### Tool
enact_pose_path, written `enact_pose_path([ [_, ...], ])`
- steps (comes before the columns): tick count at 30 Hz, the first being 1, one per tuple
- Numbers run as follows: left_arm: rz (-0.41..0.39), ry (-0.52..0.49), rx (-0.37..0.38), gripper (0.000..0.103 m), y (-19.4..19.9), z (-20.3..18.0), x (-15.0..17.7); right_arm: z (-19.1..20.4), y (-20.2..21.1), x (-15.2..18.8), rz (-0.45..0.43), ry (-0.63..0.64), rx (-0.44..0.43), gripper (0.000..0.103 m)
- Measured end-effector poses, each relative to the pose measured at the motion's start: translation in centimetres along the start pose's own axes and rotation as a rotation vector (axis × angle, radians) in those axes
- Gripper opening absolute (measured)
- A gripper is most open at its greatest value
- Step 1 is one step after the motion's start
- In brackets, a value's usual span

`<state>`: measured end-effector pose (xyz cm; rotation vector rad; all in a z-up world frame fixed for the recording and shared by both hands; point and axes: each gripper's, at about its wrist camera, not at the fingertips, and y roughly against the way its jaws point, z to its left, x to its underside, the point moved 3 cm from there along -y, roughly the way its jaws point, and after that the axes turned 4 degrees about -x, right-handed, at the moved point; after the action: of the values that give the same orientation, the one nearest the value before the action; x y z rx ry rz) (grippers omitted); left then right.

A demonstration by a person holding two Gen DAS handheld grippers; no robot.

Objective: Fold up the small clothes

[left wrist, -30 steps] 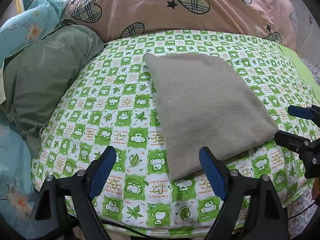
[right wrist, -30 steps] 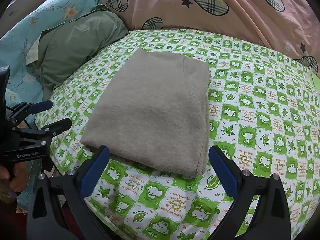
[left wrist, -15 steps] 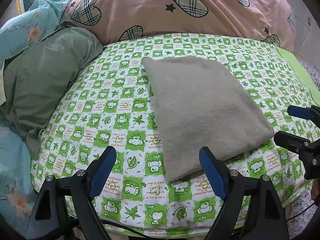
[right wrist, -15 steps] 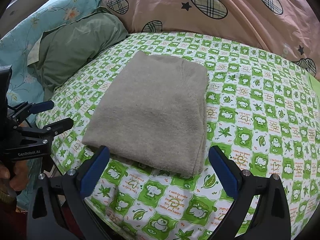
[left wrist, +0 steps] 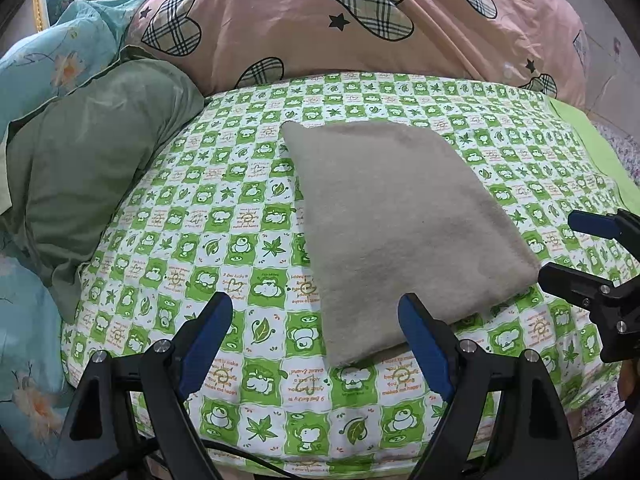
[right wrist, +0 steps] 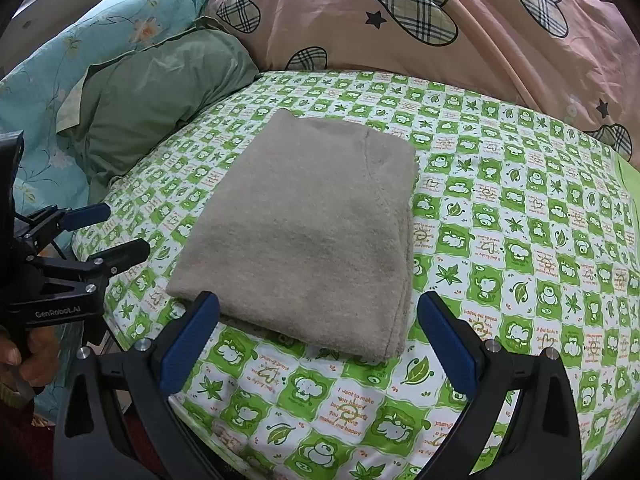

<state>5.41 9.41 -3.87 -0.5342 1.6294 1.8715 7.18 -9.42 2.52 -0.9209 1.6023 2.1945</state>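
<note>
A beige fleece garment [left wrist: 394, 220] [right wrist: 304, 232] lies folded into a neat rectangle on the green-and-white checked bed sheet [left wrist: 224, 220] [right wrist: 520, 248]. My left gripper [left wrist: 316, 334] hovers open above the sheet, just short of the garment's near corner, with nothing between its blue pads. My right gripper [right wrist: 320, 332] is open too, its fingers standing either side of the garment's near edge without touching it. Each gripper shows at the side of the other's view: the right gripper [left wrist: 576, 252] at the right edge and the left gripper [right wrist: 112, 232] at the left edge, held by a hand [right wrist: 28, 354].
A pink quilt with plaid hearts [left wrist: 360, 24] [right wrist: 440, 20] is piled along the back. A green pillow [left wrist: 92, 160] [right wrist: 156, 100] and a light blue floral cover [left wrist: 52, 56] lie at the left. The bed's near edge runs just under the grippers.
Both views have shifted slightly, so the folded garment sits a little lower in the frames. The garment keeps its shape and both grippers stay open.
</note>
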Motion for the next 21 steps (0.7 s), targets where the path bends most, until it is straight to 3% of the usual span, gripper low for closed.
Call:
enact_pose_path([
  [21, 0.016, 0.005, 0.003, 0.085, -0.58, 0.42, -0.33, -0.61, -0.38, -0.28, 0.009, 0.004, 0.001, 0.099],
])
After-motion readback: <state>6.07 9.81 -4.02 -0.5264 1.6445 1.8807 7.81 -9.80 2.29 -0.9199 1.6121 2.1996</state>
